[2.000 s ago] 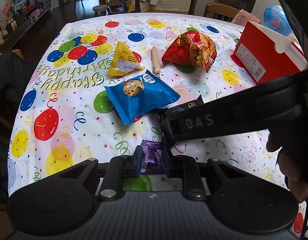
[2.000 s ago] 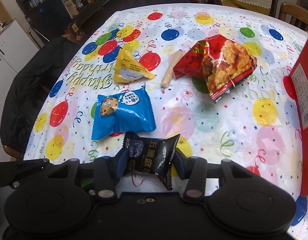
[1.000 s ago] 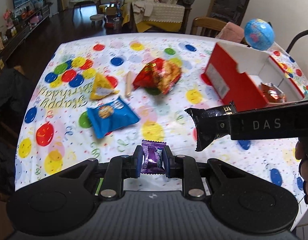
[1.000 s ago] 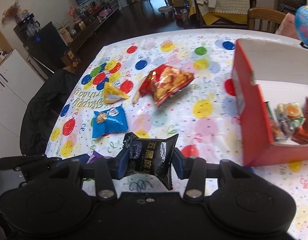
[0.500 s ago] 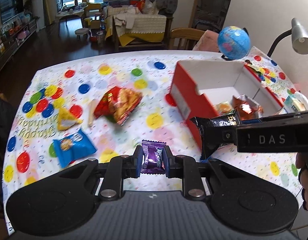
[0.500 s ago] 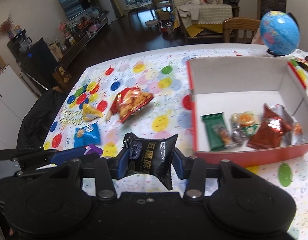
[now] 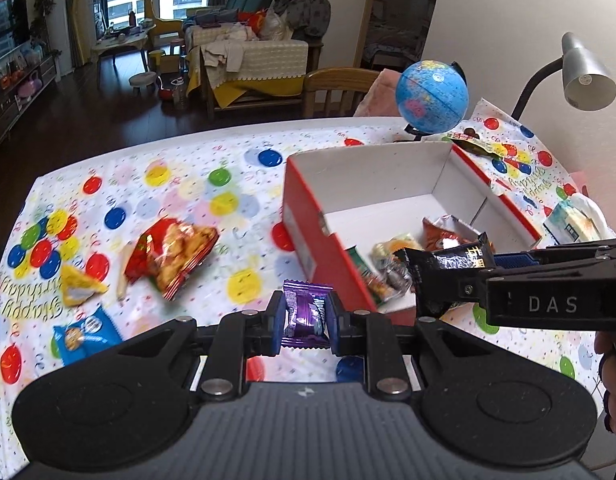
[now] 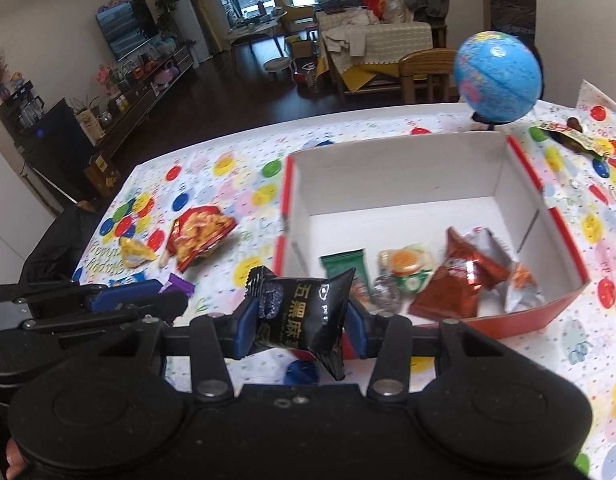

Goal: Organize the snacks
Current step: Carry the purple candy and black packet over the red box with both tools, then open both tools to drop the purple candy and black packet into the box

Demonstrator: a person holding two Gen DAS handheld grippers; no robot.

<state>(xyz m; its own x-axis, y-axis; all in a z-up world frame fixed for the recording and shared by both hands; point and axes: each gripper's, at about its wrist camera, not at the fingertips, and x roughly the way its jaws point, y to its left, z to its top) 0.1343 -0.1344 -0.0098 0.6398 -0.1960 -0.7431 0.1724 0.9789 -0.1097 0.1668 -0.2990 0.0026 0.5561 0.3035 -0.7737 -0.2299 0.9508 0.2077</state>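
Note:
My left gripper is shut on a small purple snack packet, held above the table near the front left corner of the red box. My right gripper is shut on a black snack packet; it also shows in the left wrist view, over the box's near edge. The red box has white inner walls and holds several snacks, among them a green packet and a red-brown bag.
On the balloon-print tablecloth to the left lie a red chip bag, a yellow triangular packet, a thin breadstick and a blue cookie packet. A globe and a desk lamp stand behind the box.
Both grippers have lifted and swung right from the loose snacks toward the red box, each still holding its packet. The box's inside has come into full view.

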